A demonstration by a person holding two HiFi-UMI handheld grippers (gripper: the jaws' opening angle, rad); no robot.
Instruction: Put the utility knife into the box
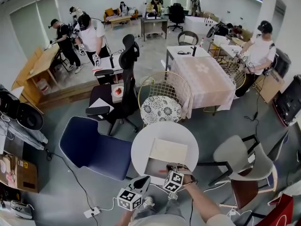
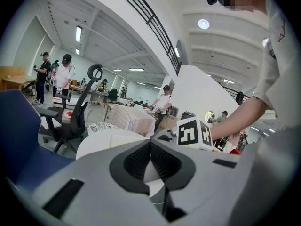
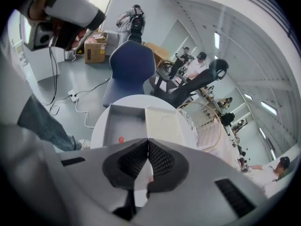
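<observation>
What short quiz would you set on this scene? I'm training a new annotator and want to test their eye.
1. True or false: the box on the round white table is closed.
2. Which gripper is nearer the box? A. the left gripper B. the right gripper C. both equally near
3. Fill in: the jaws of both grippers stand ___ (open or shut).

Key:
1. False: the box lies open.
2. B: in the head view the right gripper reaches the box's near edge, while the left gripper hangs back at the table's rim.
3. Shut: in each gripper view the tips meet.
</observation>
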